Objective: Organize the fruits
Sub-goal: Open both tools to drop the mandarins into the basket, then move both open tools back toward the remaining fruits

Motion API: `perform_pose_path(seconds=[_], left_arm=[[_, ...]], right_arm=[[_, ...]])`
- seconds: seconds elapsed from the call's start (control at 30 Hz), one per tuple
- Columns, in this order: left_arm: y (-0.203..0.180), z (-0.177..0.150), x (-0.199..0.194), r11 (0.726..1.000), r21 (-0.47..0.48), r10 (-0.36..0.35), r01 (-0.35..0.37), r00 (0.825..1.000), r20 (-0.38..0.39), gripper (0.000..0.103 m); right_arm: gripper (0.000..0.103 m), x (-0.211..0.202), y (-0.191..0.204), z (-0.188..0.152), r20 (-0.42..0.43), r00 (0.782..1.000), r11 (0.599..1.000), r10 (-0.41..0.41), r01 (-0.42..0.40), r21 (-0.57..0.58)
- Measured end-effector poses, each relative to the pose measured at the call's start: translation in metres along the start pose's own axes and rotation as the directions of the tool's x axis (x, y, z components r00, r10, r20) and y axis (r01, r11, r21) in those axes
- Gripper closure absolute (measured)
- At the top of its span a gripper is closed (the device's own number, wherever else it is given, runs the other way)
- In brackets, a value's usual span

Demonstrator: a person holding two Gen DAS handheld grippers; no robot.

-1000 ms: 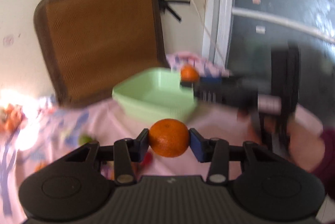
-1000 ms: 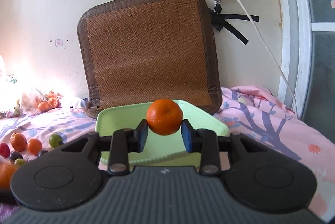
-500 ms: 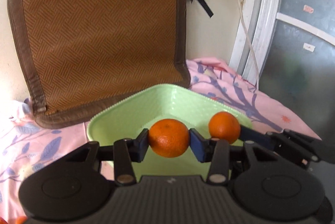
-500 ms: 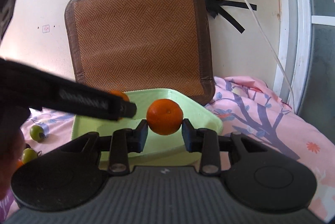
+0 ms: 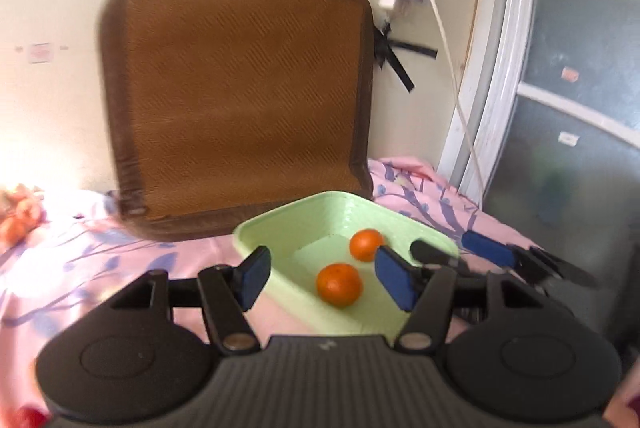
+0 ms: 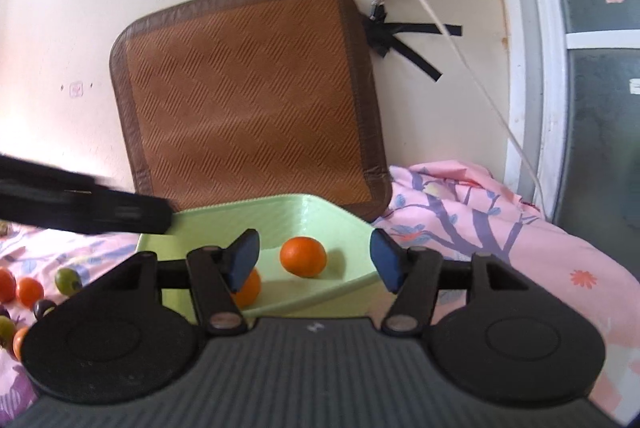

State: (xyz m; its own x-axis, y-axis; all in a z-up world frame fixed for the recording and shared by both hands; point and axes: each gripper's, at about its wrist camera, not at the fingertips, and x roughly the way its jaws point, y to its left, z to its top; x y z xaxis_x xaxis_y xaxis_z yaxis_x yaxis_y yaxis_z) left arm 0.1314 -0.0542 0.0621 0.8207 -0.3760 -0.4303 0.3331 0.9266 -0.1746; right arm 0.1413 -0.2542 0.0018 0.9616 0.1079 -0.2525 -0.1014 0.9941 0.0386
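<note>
A pale green tray (image 5: 280,224) lies on the pink bedspread with two oranges in it. In the left wrist view, my left gripper (image 5: 324,280) hangs over the tray's near corner, jaws opening, pads clear of the orange (image 5: 339,284) lying below them. The second orange (image 5: 366,245) rests farther back. My right gripper (image 6: 314,262) is also opening over the tray (image 6: 344,224). One orange (image 6: 303,256) lies loose beneath it, and the other orange (image 6: 250,290) is half hidden by its left finger. Neither gripper touches any fruit.
A brown woven cushion (image 6: 248,100) leans on the wall behind the tray. Loose small oranges (image 6: 28,290) and a green fruit (image 6: 68,280) lie on the bedspread at left. A white cable (image 6: 460,56) hangs from a wall socket beside a glass door (image 5: 580,108).
Both grippers have opened and let go of their oranges, which now lie in the green tray. The left gripper has drawn back from the tray, and the right has barely moved.
</note>
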Motion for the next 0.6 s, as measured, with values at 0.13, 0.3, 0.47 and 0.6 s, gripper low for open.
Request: perform_pose_path(seconds=[0.13, 0.3, 0.47, 0.6], left_arm=[[0.033, -0.030, -0.064, 0.998, -0.001, 0.068, -0.068, 0.998, 0.006, 0.044], [0.065, -0.069, -0.119, 0.979, 0.015, 0.205, -0.205, 0.979, -0.005, 0.044], [0.086, -0.094, -0.125, 0.953, 0.005, 0.304, -0.304, 0.952, -0.030, 0.044], [0.094, -0.099, -0.121, 0.960, -0.031, 0.278, -0.279, 0.960, -0.036, 0.044]], right_arm=[[0.040, -0.008, -0.001, -0.001, 0.056, 0.998, 0.999, -0.035, 0.034, 0.006], [0.051, -0.029, 0.001, 0.004, 0.059, 0.998, 0.998, -0.030, 0.027, 0.052], [0.052, -0.063, 0.023, -0.004, 0.036, 0.994, 0.992, 0.106, -0.108, 0.067], [0.051, -0.071, 0.047, -0.014, -0.029, 0.985, 0.982, 0.168, -0.165, 0.095]])
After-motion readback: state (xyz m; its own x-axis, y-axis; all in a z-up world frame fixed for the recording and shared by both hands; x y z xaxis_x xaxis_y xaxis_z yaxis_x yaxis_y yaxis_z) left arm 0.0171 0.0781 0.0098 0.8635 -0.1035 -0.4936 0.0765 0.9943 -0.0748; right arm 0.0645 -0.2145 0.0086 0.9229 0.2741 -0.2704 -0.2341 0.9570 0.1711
